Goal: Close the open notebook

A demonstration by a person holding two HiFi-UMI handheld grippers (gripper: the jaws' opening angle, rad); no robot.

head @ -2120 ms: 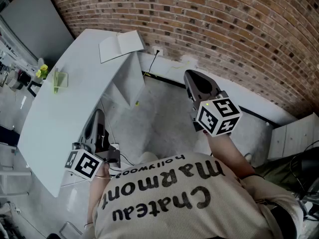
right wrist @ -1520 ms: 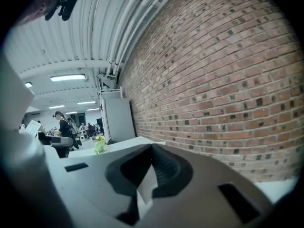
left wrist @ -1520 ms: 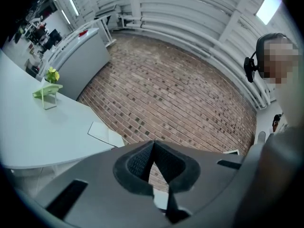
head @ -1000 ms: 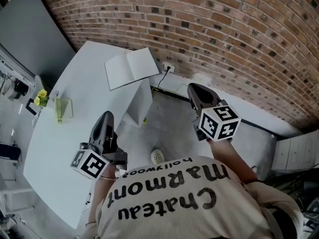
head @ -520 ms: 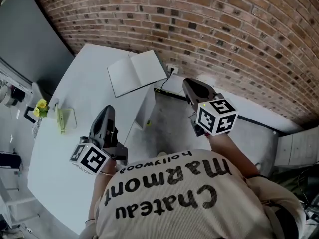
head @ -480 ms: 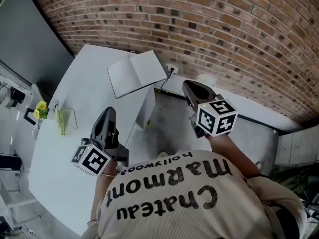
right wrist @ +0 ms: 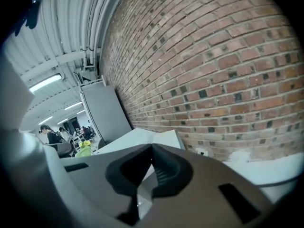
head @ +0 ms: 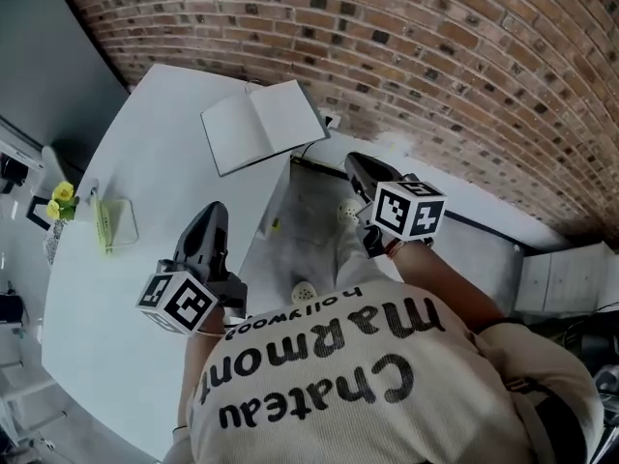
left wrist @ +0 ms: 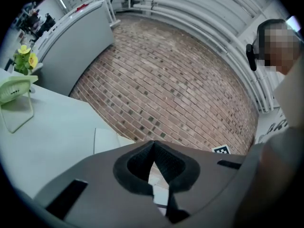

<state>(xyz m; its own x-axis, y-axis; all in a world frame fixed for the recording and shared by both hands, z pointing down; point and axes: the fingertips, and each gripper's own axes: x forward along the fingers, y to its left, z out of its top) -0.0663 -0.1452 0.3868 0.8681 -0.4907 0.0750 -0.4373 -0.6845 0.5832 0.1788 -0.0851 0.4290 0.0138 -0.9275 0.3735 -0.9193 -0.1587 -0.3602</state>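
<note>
head view: notebook (head: 261, 124), white table (head: 164, 167), brick wall (head: 435, 56)

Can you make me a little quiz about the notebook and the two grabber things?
1. True or false: the notebook lies open on the table.
2. The left gripper and the right gripper are: A touching the notebook, B apart from it.
3. Fill the gap: the wall behind the table is made of ____.
Key: 1 true; 2 B; 3 brick.
</note>
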